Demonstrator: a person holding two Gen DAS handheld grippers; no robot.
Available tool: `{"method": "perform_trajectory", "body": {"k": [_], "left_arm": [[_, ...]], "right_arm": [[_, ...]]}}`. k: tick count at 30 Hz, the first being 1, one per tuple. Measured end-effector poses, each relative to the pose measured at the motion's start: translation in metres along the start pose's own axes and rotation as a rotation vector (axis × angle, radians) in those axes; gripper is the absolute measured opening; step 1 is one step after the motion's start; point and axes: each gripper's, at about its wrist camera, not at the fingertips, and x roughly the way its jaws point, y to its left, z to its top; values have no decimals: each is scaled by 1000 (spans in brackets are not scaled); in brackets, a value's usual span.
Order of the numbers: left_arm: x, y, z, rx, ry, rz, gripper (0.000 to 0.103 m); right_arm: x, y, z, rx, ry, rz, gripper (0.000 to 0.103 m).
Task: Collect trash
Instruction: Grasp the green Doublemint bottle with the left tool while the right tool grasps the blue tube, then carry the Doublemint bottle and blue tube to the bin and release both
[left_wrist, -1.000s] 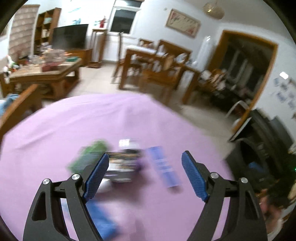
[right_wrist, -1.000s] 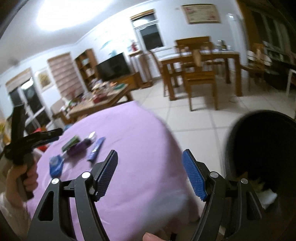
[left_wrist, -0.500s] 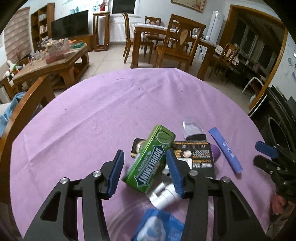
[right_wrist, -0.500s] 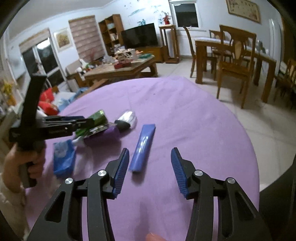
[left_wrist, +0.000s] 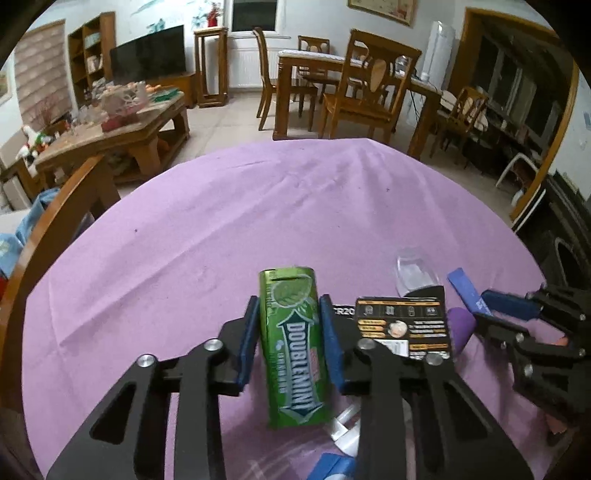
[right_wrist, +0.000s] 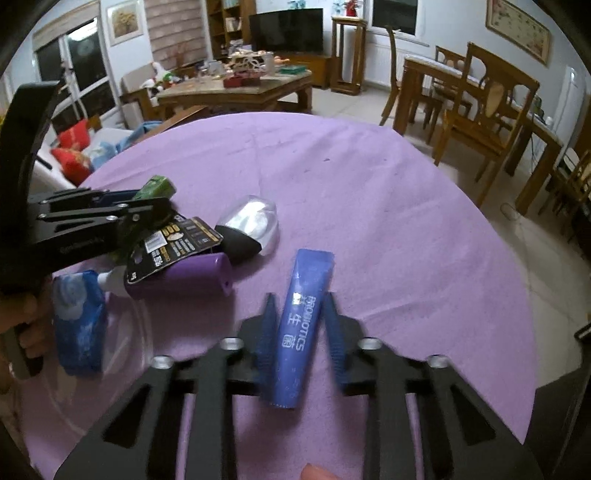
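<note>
A green Doublemint gum pack (left_wrist: 291, 343) lies on the purple tablecloth (left_wrist: 258, 206). My left gripper (left_wrist: 289, 298) is closing on it, with both blue pads against its long sides. A blue tube (right_wrist: 303, 321) printed PROBIOTICS lies nearer the table's right edge. My right gripper (right_wrist: 299, 295) is closing on this tube, a pad on either side of it. In the right wrist view the left gripper (right_wrist: 122, 206) reaches in from the left, held by a hand. In the left wrist view the right gripper (left_wrist: 495, 306) shows at the right edge.
More litter lies between the two grippers: a black printed card (right_wrist: 173, 240), a purple cylinder (right_wrist: 184, 277), a clear dome on a black base (right_wrist: 251, 229) and a blue packet (right_wrist: 77, 321). A wooden chair back (left_wrist: 55, 229) stands at the table's left.
Both grippers came down over the table and narrowed their jaws. The left one closed on the gum pack, which straightened between its pads. The right one swung from the bin to the blue tube.
</note>
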Motion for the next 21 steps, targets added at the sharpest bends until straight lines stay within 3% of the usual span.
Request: {"method": "perform_trajectory", "body": {"k": [5,11,21], "left_arm": [[-11,12,-1,-60,-32,-12,30],[-42,10,1,-98,-123,-55,30],[-88,-52,5,-29,-211,-148,30]], "right_arm": [[-10,-12,-6,64,-35,71,16],[-62,-39,-24,142,-172,143,16],[-155,-89,-64,259,-379,161,16]]}}
